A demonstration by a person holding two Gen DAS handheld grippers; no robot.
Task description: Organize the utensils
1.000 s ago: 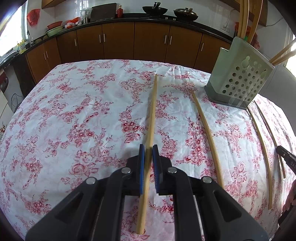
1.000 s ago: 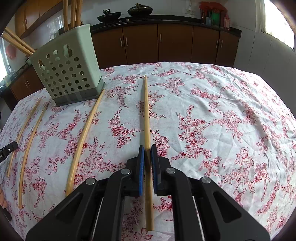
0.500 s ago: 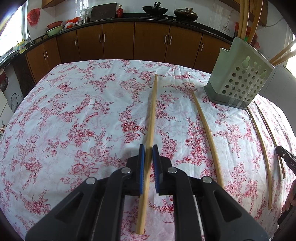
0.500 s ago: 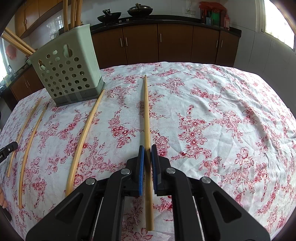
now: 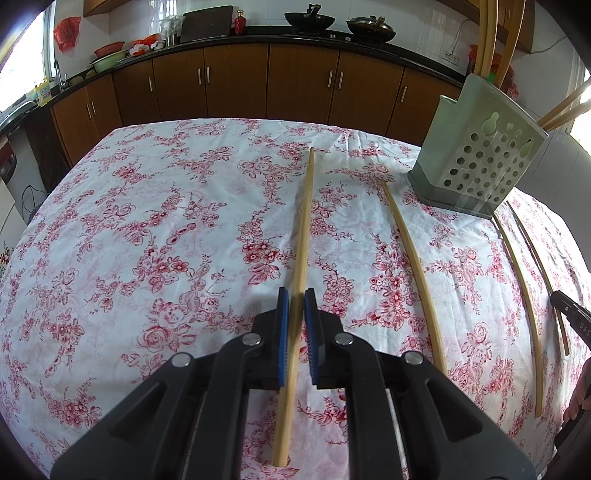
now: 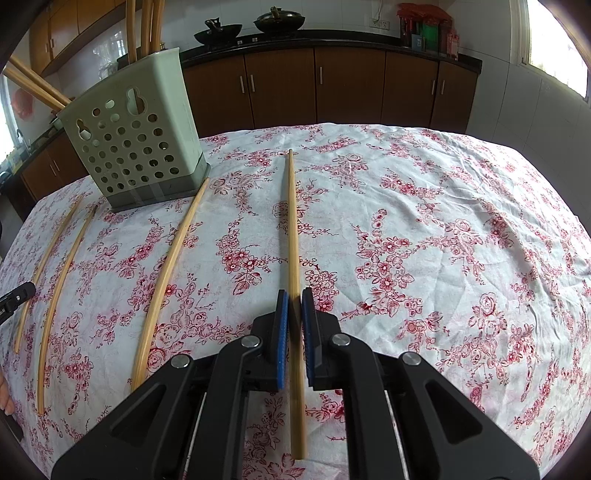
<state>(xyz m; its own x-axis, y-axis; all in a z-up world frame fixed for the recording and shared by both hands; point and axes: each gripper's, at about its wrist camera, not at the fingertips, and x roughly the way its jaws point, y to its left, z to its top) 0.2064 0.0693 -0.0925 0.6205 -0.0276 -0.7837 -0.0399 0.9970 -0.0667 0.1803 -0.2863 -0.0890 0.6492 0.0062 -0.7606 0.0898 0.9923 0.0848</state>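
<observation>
My left gripper (image 5: 295, 295) is shut on a long bamboo chopstick (image 5: 304, 229) that runs straight away from me over the flowered tablecloth (image 5: 147, 221). My right gripper (image 6: 294, 293) is likewise shut on another chopstick (image 6: 291, 221), gripping it near its near end. A pale green perforated holder (image 5: 476, 162) stands at the far right in the left wrist view and at the far left (image 6: 136, 147) in the right wrist view. Tall chopsticks (image 6: 147, 26) stick out of its top.
Loose chopsticks lie on the cloth between the two grippers, one (image 5: 410, 273) on the left side of the holder and one (image 6: 168, 273) on its right. Brown kitchen cabinets (image 5: 236, 81) and a counter with woks (image 6: 218, 33) stand behind the table.
</observation>
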